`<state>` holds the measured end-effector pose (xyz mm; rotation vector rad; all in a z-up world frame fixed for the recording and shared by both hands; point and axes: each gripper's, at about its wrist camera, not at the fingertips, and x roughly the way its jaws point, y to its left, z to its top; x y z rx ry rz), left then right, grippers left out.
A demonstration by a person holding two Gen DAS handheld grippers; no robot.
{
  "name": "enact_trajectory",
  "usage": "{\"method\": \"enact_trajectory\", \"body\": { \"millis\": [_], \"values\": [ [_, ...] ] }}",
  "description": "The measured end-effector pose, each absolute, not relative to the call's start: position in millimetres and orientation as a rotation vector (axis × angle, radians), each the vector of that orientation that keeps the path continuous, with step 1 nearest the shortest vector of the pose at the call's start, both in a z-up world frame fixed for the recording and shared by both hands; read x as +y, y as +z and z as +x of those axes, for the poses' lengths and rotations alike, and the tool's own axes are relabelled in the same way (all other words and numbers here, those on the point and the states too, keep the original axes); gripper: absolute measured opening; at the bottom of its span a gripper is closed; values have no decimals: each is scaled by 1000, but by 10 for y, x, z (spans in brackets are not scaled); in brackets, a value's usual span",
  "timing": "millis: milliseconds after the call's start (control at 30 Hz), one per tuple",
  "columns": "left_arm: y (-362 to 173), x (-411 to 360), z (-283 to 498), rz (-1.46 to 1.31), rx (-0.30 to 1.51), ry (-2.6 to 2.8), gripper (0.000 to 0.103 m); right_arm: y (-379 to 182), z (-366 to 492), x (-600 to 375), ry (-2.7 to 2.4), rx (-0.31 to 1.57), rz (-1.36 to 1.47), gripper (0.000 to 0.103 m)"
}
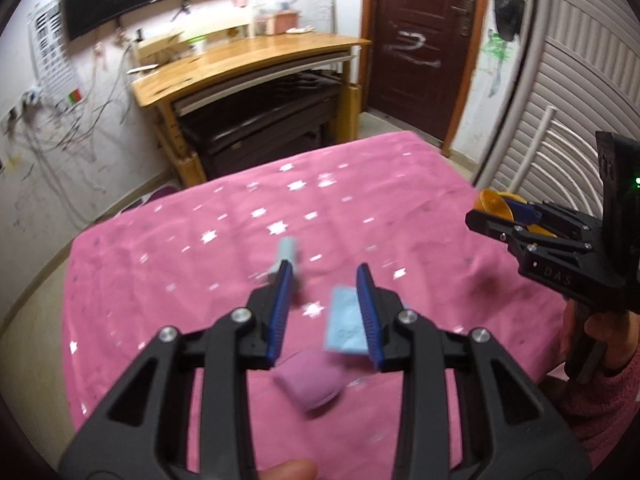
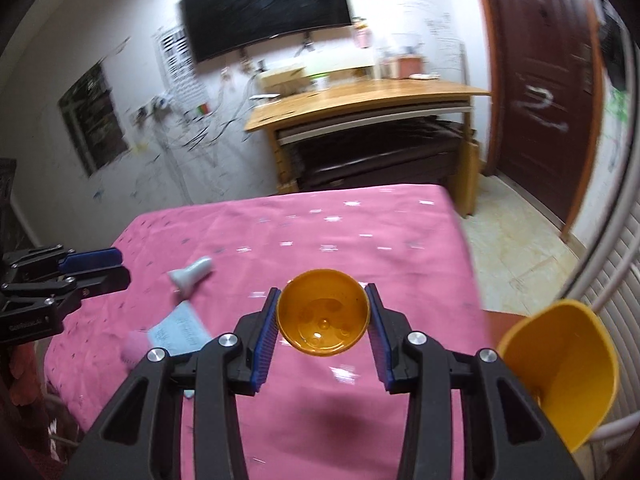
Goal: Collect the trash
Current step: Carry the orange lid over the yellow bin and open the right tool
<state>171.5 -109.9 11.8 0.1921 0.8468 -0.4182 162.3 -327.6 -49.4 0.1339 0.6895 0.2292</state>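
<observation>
My left gripper [image 1: 324, 276] is open above the pink star cloth [image 1: 240, 248], empty. Below it lie a light blue paper [image 1: 345, 322], a pale blue bottle-shaped piece [image 1: 285, 254] and a pink pouch [image 1: 310, 384]. My right gripper [image 2: 322, 300] is shut on an orange cup [image 2: 323, 317], held above the cloth [image 2: 360, 240] with its mouth facing the camera. In the right wrist view the bottle piece [image 2: 191, 274], the paper [image 2: 180, 330] and the pouch [image 2: 134, 348] lie to the left, under the left gripper [image 2: 104, 268]. The right gripper with the cup [image 1: 494, 206] shows in the left wrist view.
A yellow funnel-shaped container [image 2: 560, 372] stands at the right by a white slatted rack [image 2: 612, 280]. A wooden desk [image 1: 248, 64] stands beyond the table, with a dark door [image 1: 424, 40] to its right and a wall screen [image 2: 264, 4].
</observation>
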Motion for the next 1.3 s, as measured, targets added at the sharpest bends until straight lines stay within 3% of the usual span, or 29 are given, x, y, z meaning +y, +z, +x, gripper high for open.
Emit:
{"method": "enact_trajectory", "body": {
  "millis": [267,300,367,500,667,900,1000,1067,1167,1300],
  "values": [
    [-62,-1553,1900,257,926,-418,32,-661,1405,-4010,130,687,215,36],
    [-135,-1556,1929,263,955,-412,36,-681,1398,-4069,123,686,221,36],
    [-301,-1541,1951,275,1010,-396,58,-726,1364,-4239,101,683,238,36],
    [-488,-1522,1930,273,1071,-386,60,-825,1358,-4503,61,690,274,36],
    [-599,-1525,1889,279,1104,-388,76,-970,1368,-4736,-26,712,285,36],
    [-693,-1476,1893,266,1138,-396,78,-1239,1398,-5033,-134,765,293,36],
    [-669,-1524,1833,276,1114,-418,64,-1331,1435,-5081,-160,789,291,37],
    [-656,-1591,1778,289,1102,-437,50,-1376,1454,-5104,-164,799,294,37],
    [-654,-1676,1751,307,1081,-444,43,-1396,1469,-5127,-173,805,301,37],
    [-624,-1745,1759,294,1071,-450,42,-1399,1440,-5190,-191,800,322,41]
  ]
}}
